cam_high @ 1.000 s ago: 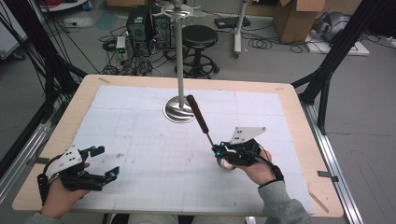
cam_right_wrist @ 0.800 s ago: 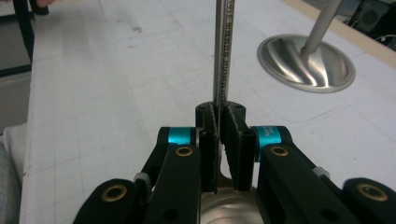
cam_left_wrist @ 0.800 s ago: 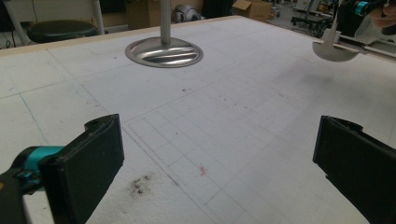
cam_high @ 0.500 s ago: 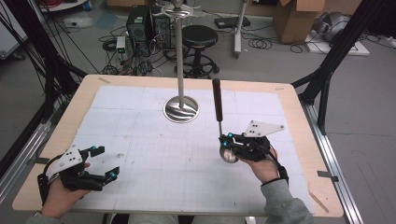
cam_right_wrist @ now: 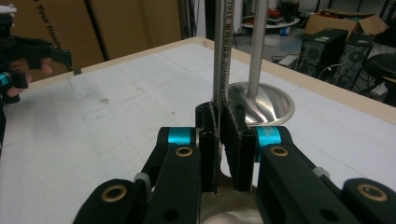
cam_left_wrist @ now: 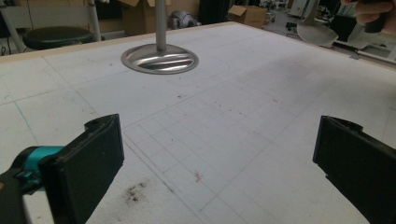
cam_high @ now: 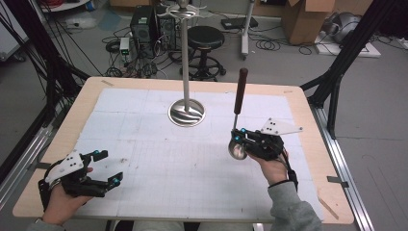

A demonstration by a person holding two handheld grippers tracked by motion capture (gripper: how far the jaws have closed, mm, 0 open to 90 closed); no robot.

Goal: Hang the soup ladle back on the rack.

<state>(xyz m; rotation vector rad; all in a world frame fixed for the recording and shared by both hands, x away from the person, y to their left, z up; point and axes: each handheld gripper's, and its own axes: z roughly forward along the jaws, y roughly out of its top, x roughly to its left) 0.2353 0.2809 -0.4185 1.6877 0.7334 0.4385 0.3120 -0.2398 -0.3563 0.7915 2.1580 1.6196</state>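
High view | right gripper [cam_high: 239, 141] clamps ladle [cam_high: 238, 113], handle now upright, shifted right | left gripper [cam_high: 107, 167] wide, unmoved

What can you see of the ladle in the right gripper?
The ladle is a metal utensil with a thin steel shaft, a dark reddish-brown handle at the top and a shiny round bowl at the bottom. It stands nearly upright, handle up. The right gripper is shut on its shaft just above the bowl, right of the stand.

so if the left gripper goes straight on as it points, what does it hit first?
Probably nothing nearby: the left gripper, jaws open, looks across bare table. The stand base sits left of that line, though depth is unclear.
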